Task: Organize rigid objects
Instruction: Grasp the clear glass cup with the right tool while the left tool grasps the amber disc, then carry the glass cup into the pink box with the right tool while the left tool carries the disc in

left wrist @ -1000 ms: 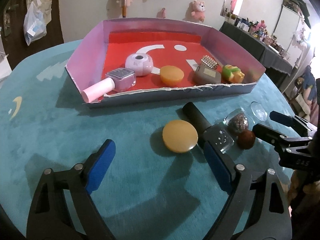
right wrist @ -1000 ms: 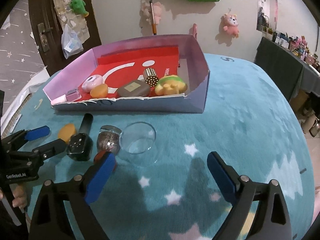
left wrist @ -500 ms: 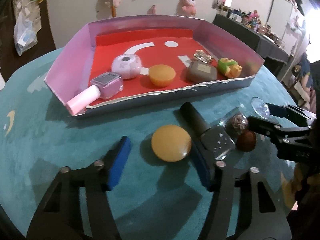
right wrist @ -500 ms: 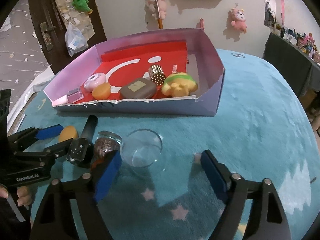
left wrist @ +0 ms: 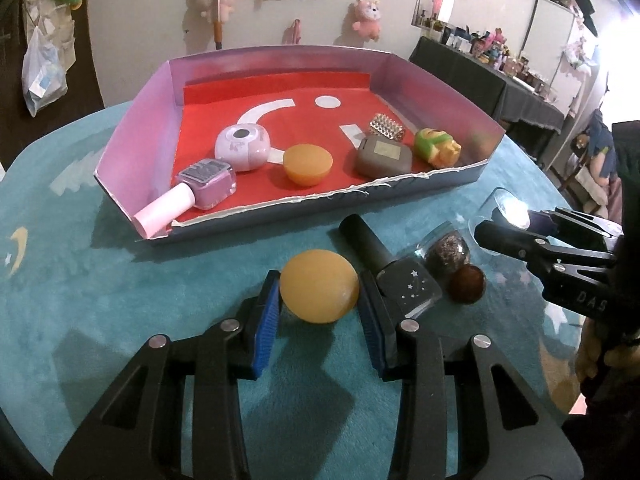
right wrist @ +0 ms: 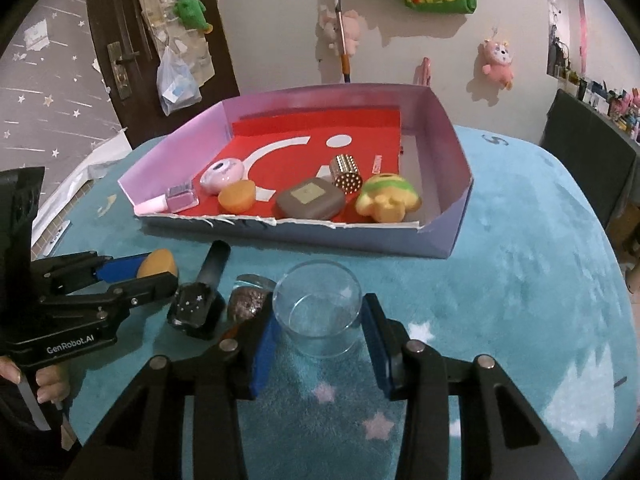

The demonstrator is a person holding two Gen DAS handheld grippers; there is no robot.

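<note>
My left gripper (left wrist: 319, 310) is shut on an orange dome-shaped disc (left wrist: 319, 291) that rests on the teal cloth. My right gripper (right wrist: 320, 338) is shut on a clear glass cup (right wrist: 318, 307), also on the cloth. Between them lie a black star-patterned bottle (left wrist: 384, 258), a small glitter jar (left wrist: 445, 247) and a brown ball (left wrist: 466, 283). The left gripper also shows at the left of the right wrist view (right wrist: 154, 270). The pink-walled box with a red floor (left wrist: 340, 80) stands behind, holding several items.
In the box lie a pink nail-polish bottle (left wrist: 192, 194), a round pink case (left wrist: 242, 147), an orange dome (left wrist: 307, 164), a grey case (left wrist: 384, 156), a studded gold cylinder (left wrist: 386, 127) and a green-yellow toy (left wrist: 436, 148). The box's front wall is low and torn (left wrist: 320, 210).
Both grippers moved forward and closed: the left around the orange disc, the right around the glass cup. Both were open and short of these objects a second ago.
</note>
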